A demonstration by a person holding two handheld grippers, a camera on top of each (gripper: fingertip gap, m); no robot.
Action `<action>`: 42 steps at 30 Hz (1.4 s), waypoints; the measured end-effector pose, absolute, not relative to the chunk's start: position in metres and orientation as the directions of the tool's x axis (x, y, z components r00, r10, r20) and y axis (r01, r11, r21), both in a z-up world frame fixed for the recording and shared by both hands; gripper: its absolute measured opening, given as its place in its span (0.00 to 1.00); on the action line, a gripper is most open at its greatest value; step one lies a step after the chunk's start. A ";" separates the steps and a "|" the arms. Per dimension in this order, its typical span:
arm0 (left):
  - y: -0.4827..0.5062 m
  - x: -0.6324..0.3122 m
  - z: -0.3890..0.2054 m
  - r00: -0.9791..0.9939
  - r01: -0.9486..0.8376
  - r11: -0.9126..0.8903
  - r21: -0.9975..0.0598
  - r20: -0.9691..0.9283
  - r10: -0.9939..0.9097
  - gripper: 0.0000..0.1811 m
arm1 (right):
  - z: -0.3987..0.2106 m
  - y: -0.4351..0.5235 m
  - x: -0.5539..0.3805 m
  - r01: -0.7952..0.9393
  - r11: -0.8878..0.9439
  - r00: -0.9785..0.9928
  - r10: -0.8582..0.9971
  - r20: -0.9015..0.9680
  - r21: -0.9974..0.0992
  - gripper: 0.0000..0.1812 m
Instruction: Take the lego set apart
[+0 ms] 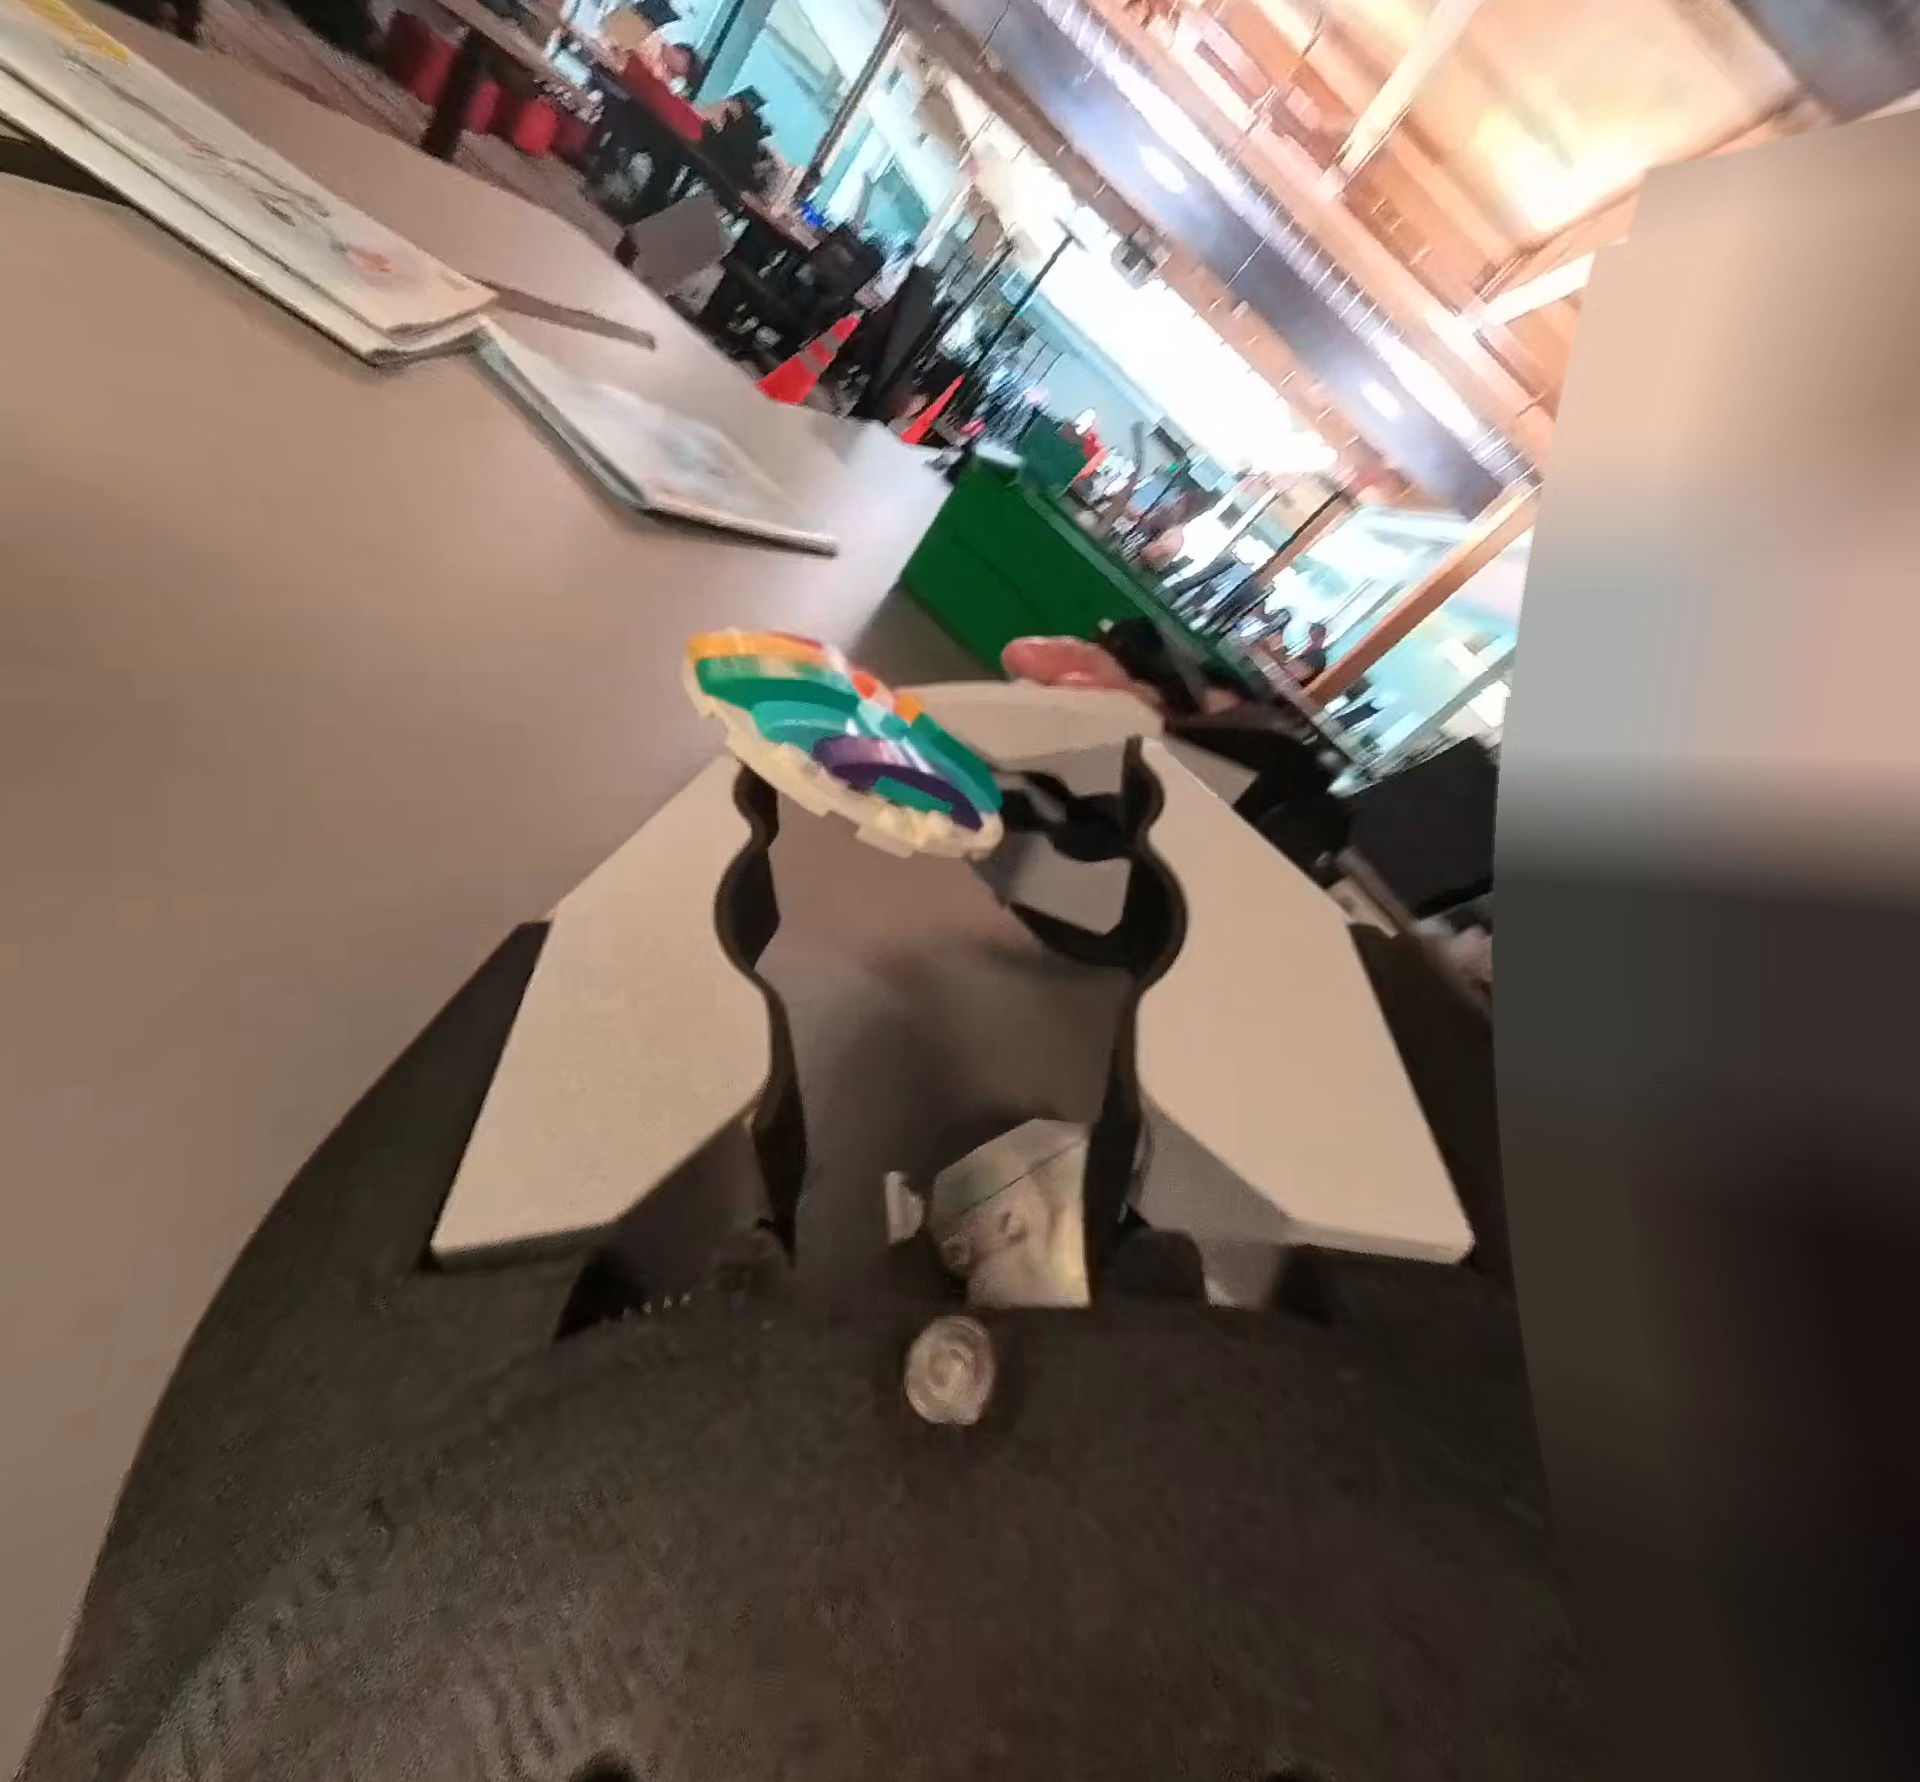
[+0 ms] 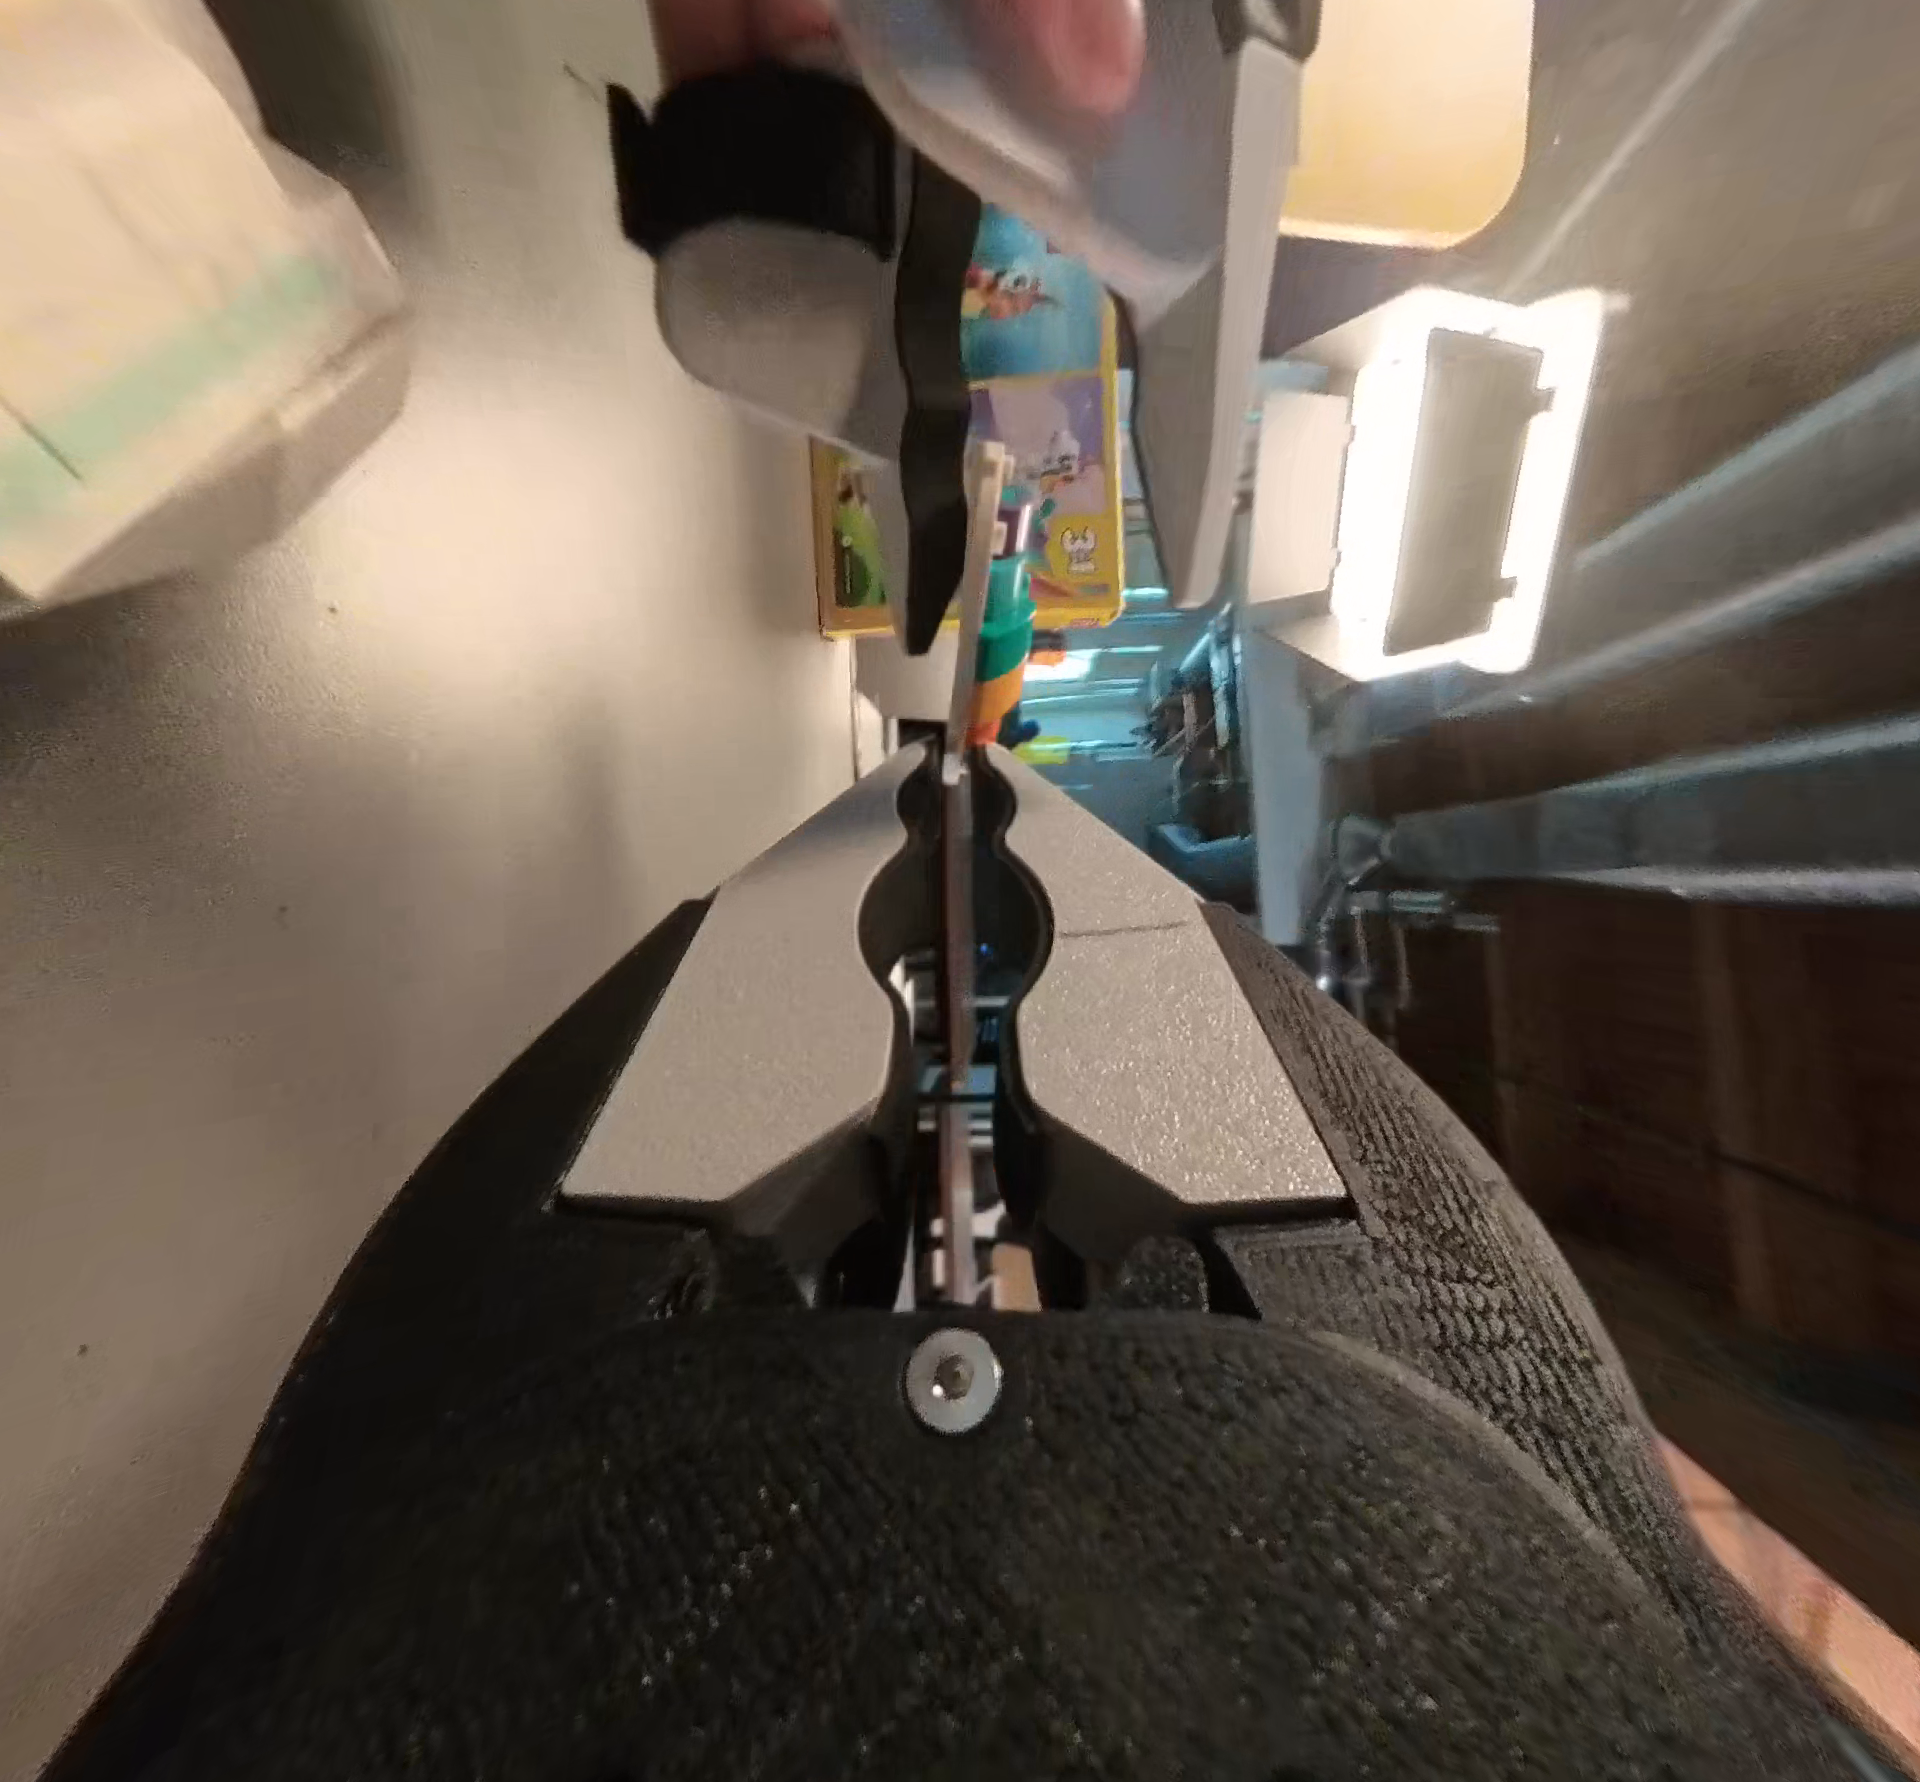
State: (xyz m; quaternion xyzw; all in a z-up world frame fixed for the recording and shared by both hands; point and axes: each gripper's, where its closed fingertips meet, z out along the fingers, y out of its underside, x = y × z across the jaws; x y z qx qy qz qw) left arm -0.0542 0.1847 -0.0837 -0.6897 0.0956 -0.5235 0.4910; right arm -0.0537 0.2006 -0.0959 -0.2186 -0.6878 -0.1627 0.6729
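Observation:
The lego set (image 1: 842, 745) is a round white plate with teal, purple, orange and yellow arc pieces on top, held tilted in the air. My right gripper (image 2: 961, 761) is shut on the plate (image 2: 961, 901), seen edge-on, with the coloured pieces (image 2: 1003, 652) on its right face. My left gripper (image 1: 945, 787) is open, its fingers on either side of the plate's far part. In the right wrist view its black fingertip (image 2: 930, 485) lies against the plate's bare side and the other finger (image 2: 1210, 361) stands apart. The right gripper (image 1: 1049, 849) also shows beyond the plate in the left wrist view.
Instruction booklets (image 1: 260, 205) (image 1: 665, 454) lie on the grey table (image 1: 312, 693). A yellow lego box (image 2: 1049, 444) stands behind the set. A clear plastic container (image 2: 156, 278) sits at the left. A hand (image 2: 1060, 18) grips the left gripper. My two grippers' fingertips are within a few centimetres of each other.

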 end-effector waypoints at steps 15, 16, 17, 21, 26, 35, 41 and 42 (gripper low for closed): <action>0.209 -0.110 -0.118 0.827 0.238 -0.445 -0.863 0.420 -0.373 0.15 | -0.145 0.263 -0.011 0.736 0.676 -0.192 0.200 0.961 0.006 0.02; 0.210 -0.110 -0.116 0.840 0.223 -0.424 -0.878 0.394 -0.373 0.13 | -0.153 0.263 -0.010 0.737 0.675 -0.212 0.241 0.947 -0.007 0.02; 0.210 -0.112 -0.112 0.854 0.211 -0.396 -0.894 0.366 -0.370 0.13 | -0.159 0.262 -0.009 0.738 0.673 -0.218 0.294 0.930 -0.040 0.04; 0.206 -0.127 -0.078 0.902 0.198 -0.191 -0.962 0.254 -0.349 0.14 | -0.158 0.249 -0.009 0.709 0.648 -0.131 0.509 0.851 -0.278 0.16; 0.193 -0.146 -0.042 0.940 0.193 0.048 -0.980 0.171 -0.297 0.15 | -0.150 0.232 -0.003 0.563 0.495 -0.022 0.809 0.587 -0.662 0.28; 0.171 -0.148 -0.003 0.946 0.202 0.319 -0.926 0.100 -0.309 0.43 | -0.065 0.254 0.013 0.064 0.317 0.320 0.891 0.321 -0.946 0.33; 0.162 -0.152 0.007 0.957 0.172 0.385 -0.907 0.062 -0.283 0.42 | -0.095 0.138 -0.019 0.293 -0.033 -0.320 0.938 -0.130 -0.955 0.38; 0.161 -0.152 0.008 0.958 0.168 0.389 -0.906 0.057 -0.280 0.41 | -0.111 0.123 -0.021 0.375 0.013 -0.363 0.922 -0.134 -0.927 0.40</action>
